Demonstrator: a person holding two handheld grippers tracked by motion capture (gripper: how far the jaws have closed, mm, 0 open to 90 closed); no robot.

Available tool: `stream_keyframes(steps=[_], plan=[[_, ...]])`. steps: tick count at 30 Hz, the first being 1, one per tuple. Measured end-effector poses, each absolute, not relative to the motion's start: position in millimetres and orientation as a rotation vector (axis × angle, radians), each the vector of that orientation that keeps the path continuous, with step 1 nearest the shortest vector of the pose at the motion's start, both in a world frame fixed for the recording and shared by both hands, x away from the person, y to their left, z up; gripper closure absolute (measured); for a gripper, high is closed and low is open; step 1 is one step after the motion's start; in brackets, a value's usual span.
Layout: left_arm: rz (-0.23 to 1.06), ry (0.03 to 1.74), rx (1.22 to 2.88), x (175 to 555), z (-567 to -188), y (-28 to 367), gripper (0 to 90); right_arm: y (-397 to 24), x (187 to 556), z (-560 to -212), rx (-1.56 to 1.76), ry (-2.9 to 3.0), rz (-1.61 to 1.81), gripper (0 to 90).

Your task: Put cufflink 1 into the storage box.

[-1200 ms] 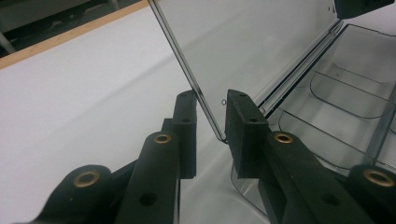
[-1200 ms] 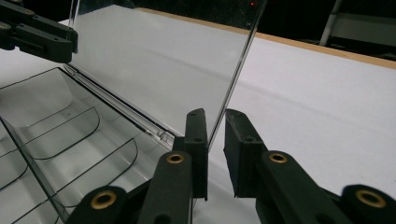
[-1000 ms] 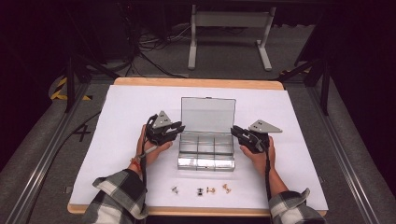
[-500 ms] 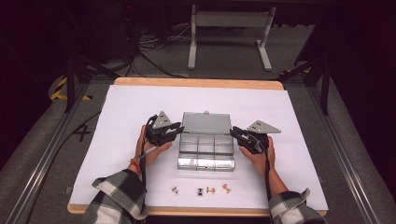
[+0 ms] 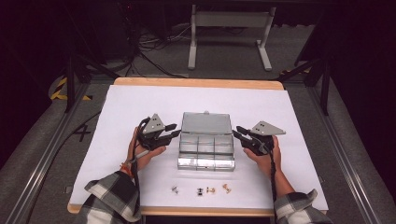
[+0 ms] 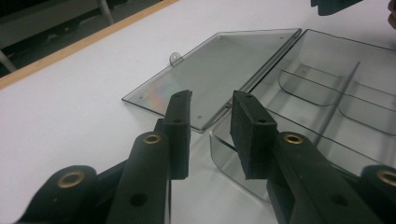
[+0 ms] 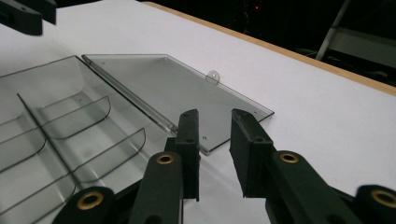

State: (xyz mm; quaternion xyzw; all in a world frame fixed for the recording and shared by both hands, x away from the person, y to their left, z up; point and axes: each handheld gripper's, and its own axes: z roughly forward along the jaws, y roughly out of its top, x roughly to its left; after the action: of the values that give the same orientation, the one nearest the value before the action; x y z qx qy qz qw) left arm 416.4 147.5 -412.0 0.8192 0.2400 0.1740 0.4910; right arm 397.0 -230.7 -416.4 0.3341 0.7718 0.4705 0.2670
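A clear plastic compartment box (image 5: 205, 150) sits mid-table, its lid (image 5: 206, 122) folded flat on the table behind it. In the left gripper view the lid (image 6: 219, 70) and the empty divided tray (image 6: 322, 112) lie just past the jaws. My left gripper (image 5: 173, 131) is open at the box's left side, nothing between its jaws (image 6: 210, 123). My right gripper (image 5: 237, 131) is open at the box's right side, also holding nothing (image 7: 214, 140). The right gripper view shows the lid (image 7: 173, 88) and the tray (image 7: 65, 135).
Several small metal parts (image 5: 201, 190) lie in a row near the table's front edge. White paper (image 5: 140, 102) covers the wooden table. A metal stand (image 5: 229, 32) and cables sit on the floor beyond the far edge.
The box lid has swung from upright, through a tilt, down flat onto the table behind the box. Both grippers stayed beside the box.
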Motion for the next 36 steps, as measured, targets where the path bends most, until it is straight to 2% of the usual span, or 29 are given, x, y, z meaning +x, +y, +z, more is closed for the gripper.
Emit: stream_keyframes(steps=[5,15,19,22,29,36], plan=[[0.437,0.535,2.005,392,-408,159,64.3,-240,383,-412,0.862,2.103,1.251,68.3],[0.399,0.493,2.07,343,-422,175,48.8,-257,355,-408,0.795,2.121,1.255,55.8],[0.341,0.489,2.107,324,-431,177,39.8,-268,341,-414,0.811,2.119,1.234,45.8],[0.288,0.485,2.108,316,-436,176,37.0,-273,335,-419,0.819,2.121,1.216,42.7],[0.194,0.461,2.176,303,-449,162,35.8,-291,315,-430,0.859,2.137,1.156,38.0],[0.14,0.425,2.211,300,-454,151,43.4,-305,308,-435,0.887,2.14,1.131,37.1]])
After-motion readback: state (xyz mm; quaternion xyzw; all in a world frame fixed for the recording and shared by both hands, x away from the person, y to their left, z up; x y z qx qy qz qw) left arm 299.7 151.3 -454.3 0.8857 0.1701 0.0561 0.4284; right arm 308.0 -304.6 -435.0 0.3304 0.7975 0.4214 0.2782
